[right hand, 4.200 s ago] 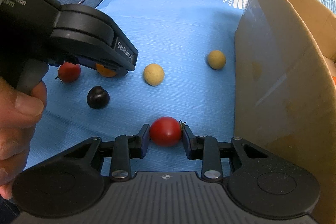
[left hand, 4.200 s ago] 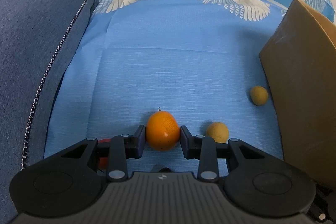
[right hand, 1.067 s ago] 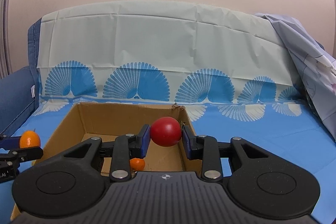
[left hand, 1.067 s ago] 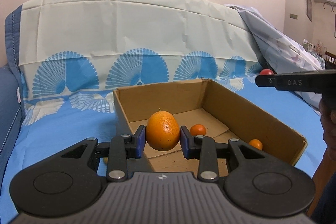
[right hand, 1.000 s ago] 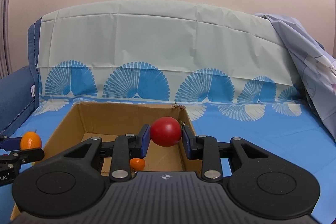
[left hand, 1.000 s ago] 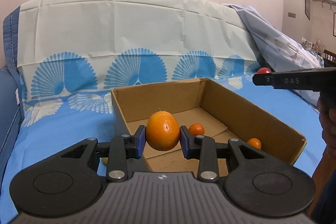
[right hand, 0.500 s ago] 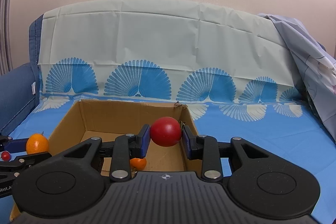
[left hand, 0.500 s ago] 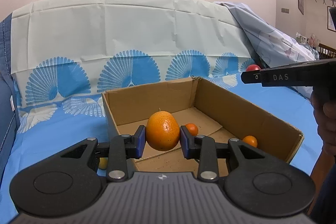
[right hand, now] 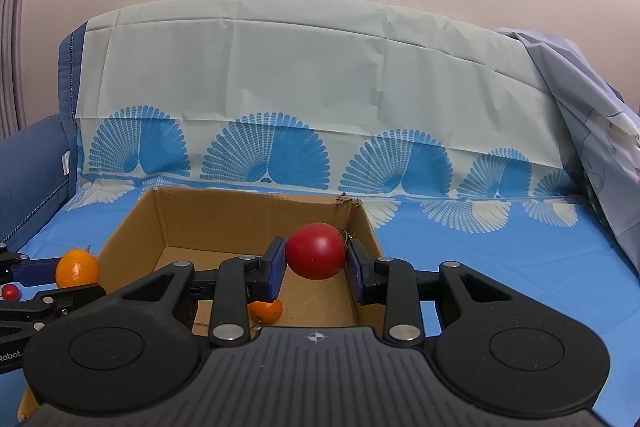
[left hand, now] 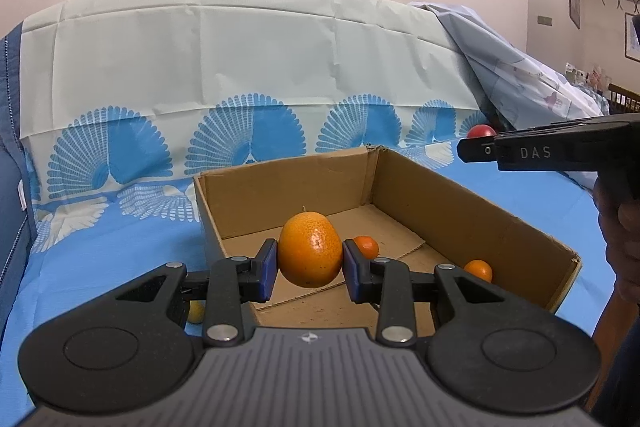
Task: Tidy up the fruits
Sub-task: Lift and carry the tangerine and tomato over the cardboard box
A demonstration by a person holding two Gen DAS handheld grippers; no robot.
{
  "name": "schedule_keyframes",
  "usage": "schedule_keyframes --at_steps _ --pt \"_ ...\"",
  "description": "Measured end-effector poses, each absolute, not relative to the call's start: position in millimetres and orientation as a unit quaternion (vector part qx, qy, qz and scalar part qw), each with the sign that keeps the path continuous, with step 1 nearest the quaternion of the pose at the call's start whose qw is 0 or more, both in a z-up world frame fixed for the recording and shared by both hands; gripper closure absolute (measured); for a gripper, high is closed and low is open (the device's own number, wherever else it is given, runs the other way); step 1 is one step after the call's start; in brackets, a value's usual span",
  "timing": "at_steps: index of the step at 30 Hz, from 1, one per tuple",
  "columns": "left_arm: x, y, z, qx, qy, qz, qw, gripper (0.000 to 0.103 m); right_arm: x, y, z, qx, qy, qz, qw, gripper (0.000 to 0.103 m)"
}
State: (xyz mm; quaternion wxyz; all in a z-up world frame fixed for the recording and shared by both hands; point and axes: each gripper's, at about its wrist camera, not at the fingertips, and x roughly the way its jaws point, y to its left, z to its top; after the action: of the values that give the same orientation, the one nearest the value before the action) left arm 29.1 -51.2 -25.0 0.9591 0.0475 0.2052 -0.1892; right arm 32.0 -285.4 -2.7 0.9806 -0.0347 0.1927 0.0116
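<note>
My left gripper is shut on a large orange and holds it in the air at the near left corner of an open cardboard box. My right gripper is shut on a red tomato and holds it above the same box, near its right wall. Two small oranges lie on the box floor; one small orange shows under the right gripper. The orange and left gripper show at the right wrist view's left edge.
The box stands on a blue cloth over a sofa with a fan-patterned backrest cover. A yellow fruit and a small red fruit lie on the cloth left of the box. A blue sofa arm is at left.
Both grippers have lifted their fruits from the cloth to box height. In the last second both views drifted slightly, the left toward the box.
</note>
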Motion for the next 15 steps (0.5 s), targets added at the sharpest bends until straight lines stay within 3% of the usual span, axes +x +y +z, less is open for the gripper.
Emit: schedule_keyframes --at_steps 15 --pt "29.5 -53.6 -25.6 0.049 0.202 -0.201 0.957 0.065 34.1 -283.3 -2.9 -0.038 0.198 0.013 0.979 0.069"
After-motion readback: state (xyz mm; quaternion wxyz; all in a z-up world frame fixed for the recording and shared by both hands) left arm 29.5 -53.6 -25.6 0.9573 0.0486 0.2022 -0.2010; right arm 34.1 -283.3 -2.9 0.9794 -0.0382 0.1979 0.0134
